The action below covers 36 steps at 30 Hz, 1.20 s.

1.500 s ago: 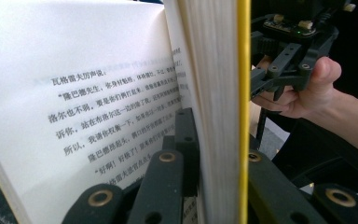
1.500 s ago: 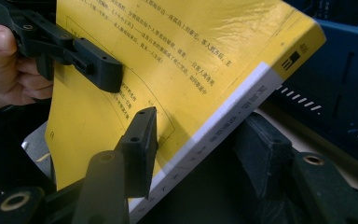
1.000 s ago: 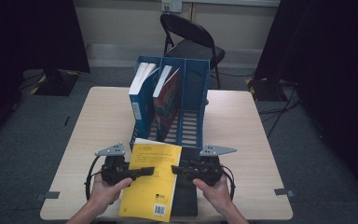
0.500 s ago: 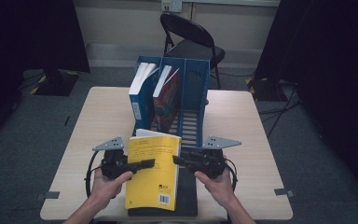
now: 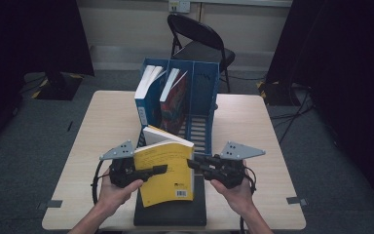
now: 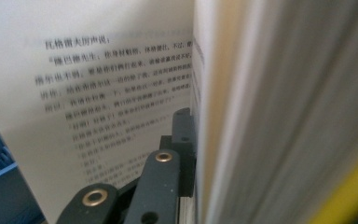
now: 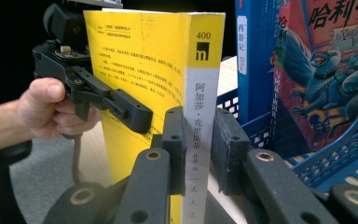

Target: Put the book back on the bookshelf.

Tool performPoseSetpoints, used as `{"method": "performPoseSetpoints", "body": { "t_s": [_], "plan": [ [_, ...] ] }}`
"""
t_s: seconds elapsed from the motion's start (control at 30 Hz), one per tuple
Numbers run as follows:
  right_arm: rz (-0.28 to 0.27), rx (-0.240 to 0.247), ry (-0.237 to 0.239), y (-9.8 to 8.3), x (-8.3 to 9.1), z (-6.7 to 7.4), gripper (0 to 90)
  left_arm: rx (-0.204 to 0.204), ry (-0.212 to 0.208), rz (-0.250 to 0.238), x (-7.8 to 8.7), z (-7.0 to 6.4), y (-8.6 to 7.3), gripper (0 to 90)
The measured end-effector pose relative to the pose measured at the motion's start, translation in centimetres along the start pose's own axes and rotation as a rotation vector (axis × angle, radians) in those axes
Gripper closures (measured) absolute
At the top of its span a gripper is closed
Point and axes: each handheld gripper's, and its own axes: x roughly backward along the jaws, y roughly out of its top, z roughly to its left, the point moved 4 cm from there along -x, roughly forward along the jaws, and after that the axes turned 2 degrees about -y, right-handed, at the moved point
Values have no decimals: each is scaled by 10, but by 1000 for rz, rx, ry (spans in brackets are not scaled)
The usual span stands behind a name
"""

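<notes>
The left gripper [image 5: 148, 171] is clamped on the cover side of the yellow paperback [image 5: 168, 173], while the right gripper [image 7: 198, 140] has just been closing, its matte black jaws set around the white-and-yellow spine with a slight gap visible at one pad. The book is held upright above a dark flat slab [image 5: 173, 212] at the near table edge, just before the blue perforated plastic file rack [image 5: 202, 105]. In the left gripper view the page edges are blurred and the printed text is hard to read.
</notes>
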Motion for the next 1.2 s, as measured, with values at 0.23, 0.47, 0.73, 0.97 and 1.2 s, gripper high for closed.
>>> {"method": "performPoseSetpoints", "body": {
  "t_s": [0.23,0.47,0.73,0.97,1.2],
  "plan": [
    [42,-13,48,-15,-9,2,737,-12,-21,4,-2,-4,-1,820],
    [103,12,56,-21,-19,2,660,4,-42,-3,-3,-7,-3,816],
    [137,56,71,-23,-19,9,744,31,12,31,2,-1,-8,652],
    [148,73,83,-28,-12,13,747,14,92,58,19,9,-23,512],
    [155,83,80,-28,-11,15,746,-55,153,77,23,13,-24,417]
  ]
}}
